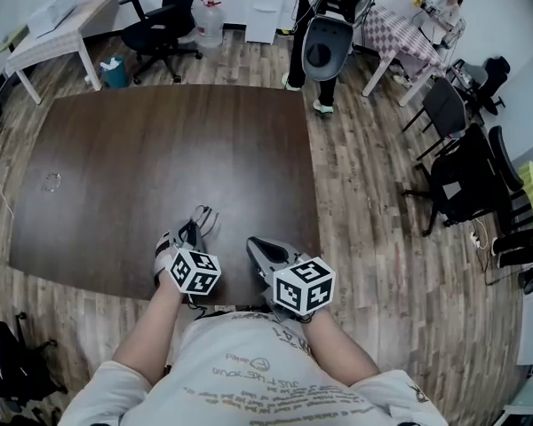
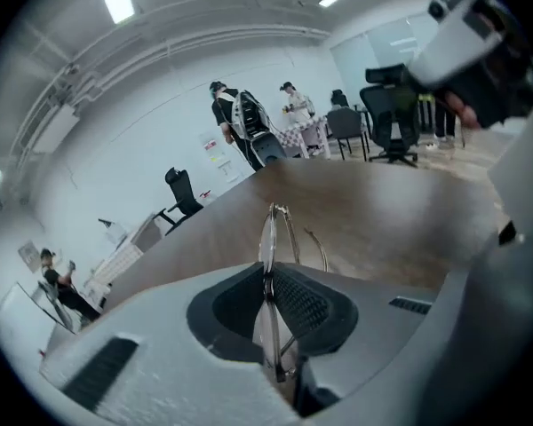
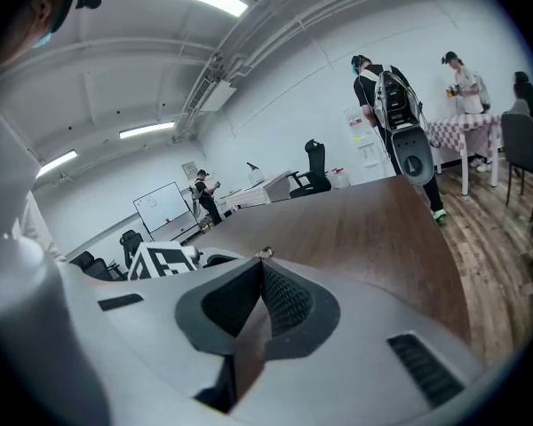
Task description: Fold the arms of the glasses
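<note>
The thin wire-framed glasses (image 1: 202,216) are held just above the near part of the dark brown table (image 1: 160,149). My left gripper (image 1: 191,231) is shut on them. In the left gripper view the glasses (image 2: 274,233) stand edge-on, the frame pinched between the pads of the left gripper (image 2: 268,278), and both arms stick out to the right, unfolded. My right gripper (image 1: 256,245) is just right of the left one, apart from the glasses. In its own view the right gripper (image 3: 259,264) has its jaws together with nothing held.
A small ring-like object (image 1: 51,182) lies on the table's left side. A person with a backpack rig (image 1: 324,25) stands beyond the far edge. Black office chairs (image 1: 462,176) stand to the right, another chair (image 1: 160,29) and a teal bin (image 1: 114,71) at the back.
</note>
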`<state>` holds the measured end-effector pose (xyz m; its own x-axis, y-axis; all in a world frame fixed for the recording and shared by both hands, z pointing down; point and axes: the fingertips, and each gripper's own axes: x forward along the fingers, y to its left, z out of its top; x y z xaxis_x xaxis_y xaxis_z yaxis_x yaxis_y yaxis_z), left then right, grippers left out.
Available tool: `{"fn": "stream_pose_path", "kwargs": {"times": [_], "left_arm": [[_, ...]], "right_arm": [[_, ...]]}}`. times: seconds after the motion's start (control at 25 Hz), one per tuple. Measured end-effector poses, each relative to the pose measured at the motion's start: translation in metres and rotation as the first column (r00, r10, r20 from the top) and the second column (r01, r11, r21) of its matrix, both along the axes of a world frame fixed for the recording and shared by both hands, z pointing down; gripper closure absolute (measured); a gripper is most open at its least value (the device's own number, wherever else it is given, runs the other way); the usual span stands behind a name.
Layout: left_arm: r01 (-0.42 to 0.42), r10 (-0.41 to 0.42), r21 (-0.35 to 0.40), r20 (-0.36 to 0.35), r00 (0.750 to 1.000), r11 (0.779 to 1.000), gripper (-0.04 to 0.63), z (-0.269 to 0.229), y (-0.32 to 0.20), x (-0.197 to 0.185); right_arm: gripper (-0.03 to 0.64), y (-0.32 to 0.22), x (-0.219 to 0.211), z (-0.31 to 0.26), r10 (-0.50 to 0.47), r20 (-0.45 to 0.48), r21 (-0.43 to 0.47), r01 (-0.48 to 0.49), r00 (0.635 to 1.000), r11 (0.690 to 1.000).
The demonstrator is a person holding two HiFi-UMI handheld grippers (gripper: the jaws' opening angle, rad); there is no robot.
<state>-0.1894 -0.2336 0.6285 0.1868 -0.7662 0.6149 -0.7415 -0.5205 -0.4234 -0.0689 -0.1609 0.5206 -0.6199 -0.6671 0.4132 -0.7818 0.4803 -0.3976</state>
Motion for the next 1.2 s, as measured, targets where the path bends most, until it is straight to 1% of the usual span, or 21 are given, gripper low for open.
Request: {"fn": "stream_pose_path", "kwargs": {"times": [0.08,0.16,0.24,0.36,0.52,0.64,0.88,1.2], "left_arm": [[-0.039,0.036,0.025,0.1,0.994,0.999,0.552,0.011,-0.005,0.002],[-0.068,0.061,0.037,0.171,0.983,0.997,0.552,0.021,-0.009,0.005],[-0.084,0.069,0.056,0.233,0.97,0.995,0.552,0.027,-0.012,0.006],[-0.101,0.071,0.081,0.306,0.949,0.992,0.551,0.036,-0.017,0.006],[-0.116,0.077,0.085,0.374,0.924,0.99,0.551,0.048,-0.021,0.004],[-0.129,0.083,0.09,0.404,0.911,0.988,0.551,0.051,-0.024,0.005],[-0.14,0.093,0.078,0.432,0.897,0.987,0.549,0.06,-0.024,0.006],[-0.17,0.135,0.04,0.442,0.887,0.985,0.548,0.072,-0.021,0.008]], "right_arm": [[0.601,0.0,0.001,0.002,-0.001,-0.002,-0.007,0.001,1.0,1.0],[0.601,0.001,0.002,0.003,-0.001,-0.005,-0.011,0.0,1.0,1.0],[0.601,0.001,0.003,0.003,0.003,-0.006,-0.014,-0.003,1.0,1.0],[0.6,0.0,0.007,0.003,0.012,-0.002,-0.019,-0.012,1.0,1.0],[0.6,-0.001,0.007,0.004,0.02,0.016,-0.029,-0.019,1.0,0.999],[0.6,-0.003,0.01,0.004,0.022,0.016,-0.031,-0.022,1.0,0.999],[0.6,-0.006,0.013,0.005,0.026,0.018,-0.034,-0.025,0.999,0.999],[0.6,-0.008,0.013,0.005,0.03,0.017,-0.042,-0.029,0.999,0.999]]}}
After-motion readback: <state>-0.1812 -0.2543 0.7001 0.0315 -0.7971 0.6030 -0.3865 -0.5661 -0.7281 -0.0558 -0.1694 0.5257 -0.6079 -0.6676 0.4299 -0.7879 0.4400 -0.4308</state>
